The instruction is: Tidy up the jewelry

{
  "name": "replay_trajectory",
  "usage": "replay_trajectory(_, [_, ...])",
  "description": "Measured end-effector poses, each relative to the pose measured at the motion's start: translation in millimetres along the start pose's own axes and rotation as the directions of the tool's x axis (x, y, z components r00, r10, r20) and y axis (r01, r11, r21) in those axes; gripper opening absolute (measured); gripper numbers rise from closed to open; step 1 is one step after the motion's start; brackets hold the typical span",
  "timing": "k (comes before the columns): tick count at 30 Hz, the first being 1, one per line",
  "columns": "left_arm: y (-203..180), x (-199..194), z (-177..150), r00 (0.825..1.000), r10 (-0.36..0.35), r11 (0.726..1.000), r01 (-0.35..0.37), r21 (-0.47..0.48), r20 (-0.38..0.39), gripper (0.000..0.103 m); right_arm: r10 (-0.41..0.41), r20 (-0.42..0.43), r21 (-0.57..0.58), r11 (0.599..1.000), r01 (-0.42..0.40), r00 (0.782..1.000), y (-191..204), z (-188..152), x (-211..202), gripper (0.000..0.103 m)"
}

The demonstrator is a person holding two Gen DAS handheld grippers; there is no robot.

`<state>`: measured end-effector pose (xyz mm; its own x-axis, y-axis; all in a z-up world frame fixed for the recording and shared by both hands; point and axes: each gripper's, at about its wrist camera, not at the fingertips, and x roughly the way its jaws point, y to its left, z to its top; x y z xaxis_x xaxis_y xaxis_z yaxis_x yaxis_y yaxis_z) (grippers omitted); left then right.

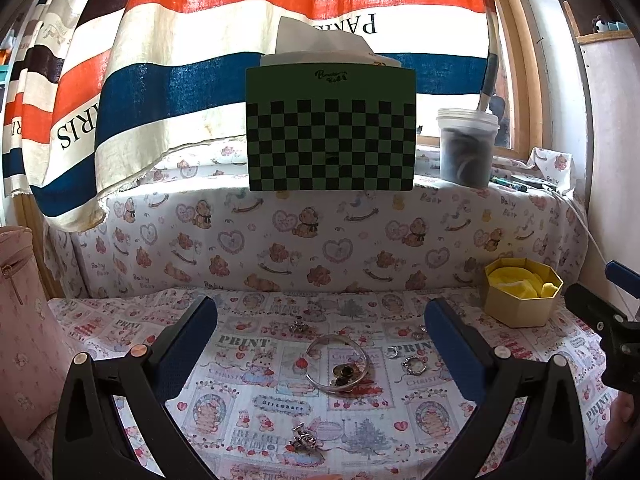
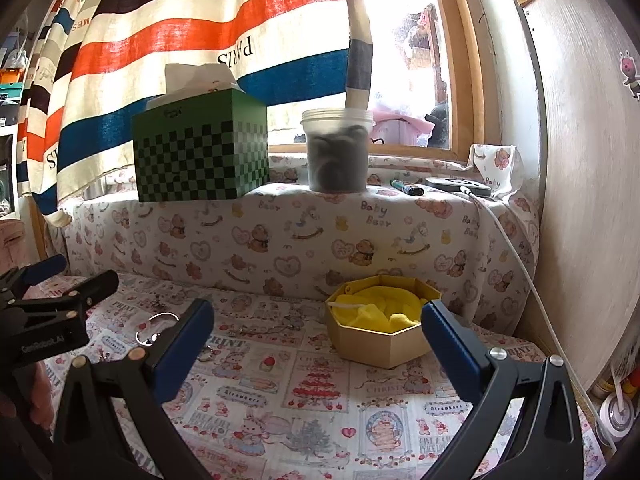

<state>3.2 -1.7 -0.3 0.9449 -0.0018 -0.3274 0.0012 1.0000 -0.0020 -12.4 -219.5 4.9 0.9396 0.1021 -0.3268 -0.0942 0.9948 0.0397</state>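
Observation:
A silver bangle lies on the patterned cloth between my left gripper's open fingers, with dark earrings inside it. Small rings lie to its right, a silver charm beyond it and a cluster piece in front. An octagonal gold box with yellow lining stands at the right. My left gripper is open and empty above the jewelry. My right gripper is open and empty, just before the box. The bangle shows partly behind its left finger.
A green checkered tissue box and a plastic tub stand on the raised ledge behind. A white cable runs down the right side by a wooden panel. A striped curtain hangs behind. A pink bag stands at left.

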Motion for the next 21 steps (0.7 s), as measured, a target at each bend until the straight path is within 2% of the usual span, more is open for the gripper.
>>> replay_trajectory(21, [1.5,0.6,-1.1,1.000,0.010,1.000,-0.010,-0.010,0.001,0.103,-0.006,0.001,0.007,1.000,0.006,1.000,-0.4,-0.7,0.6,0.103])
